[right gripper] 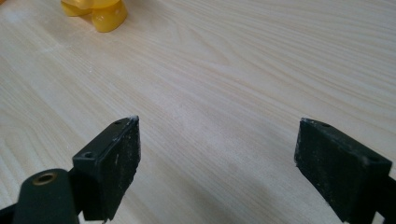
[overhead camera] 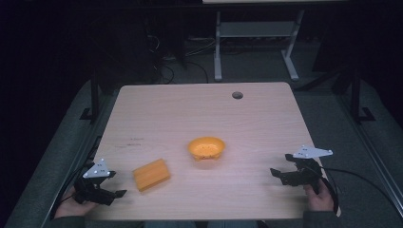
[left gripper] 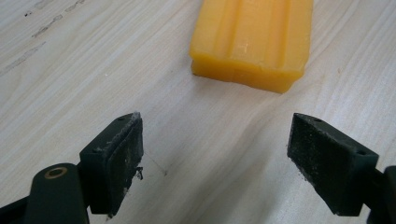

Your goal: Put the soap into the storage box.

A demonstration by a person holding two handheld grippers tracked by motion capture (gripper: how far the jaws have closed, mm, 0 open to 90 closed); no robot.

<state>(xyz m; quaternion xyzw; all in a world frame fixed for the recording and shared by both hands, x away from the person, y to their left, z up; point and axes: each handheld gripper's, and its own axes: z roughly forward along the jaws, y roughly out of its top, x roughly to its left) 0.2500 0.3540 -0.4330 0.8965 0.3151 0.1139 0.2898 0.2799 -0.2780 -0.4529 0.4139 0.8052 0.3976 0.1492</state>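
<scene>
Dim lab: bare desk [overhead camera: 157, 109], floor cables [overhead camera: 166, 71]

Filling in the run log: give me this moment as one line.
left gripper: open, empty, near orange block | right gripper: open, empty | orange bowl: mid-table, untouched

left claw [overhead camera: 115, 189]: jaws wide apart, hand-held low | right claw [overhead camera: 280, 165]: jaws wide apart, hand-held low

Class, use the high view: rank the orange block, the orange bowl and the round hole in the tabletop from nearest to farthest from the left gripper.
From the left gripper, at the table's near left corner:
1. Orange block, just to its right near the front edge.
2. Orange bowl, around the table's middle.
3. Round hole, by the far edge, right of centre.
</scene>
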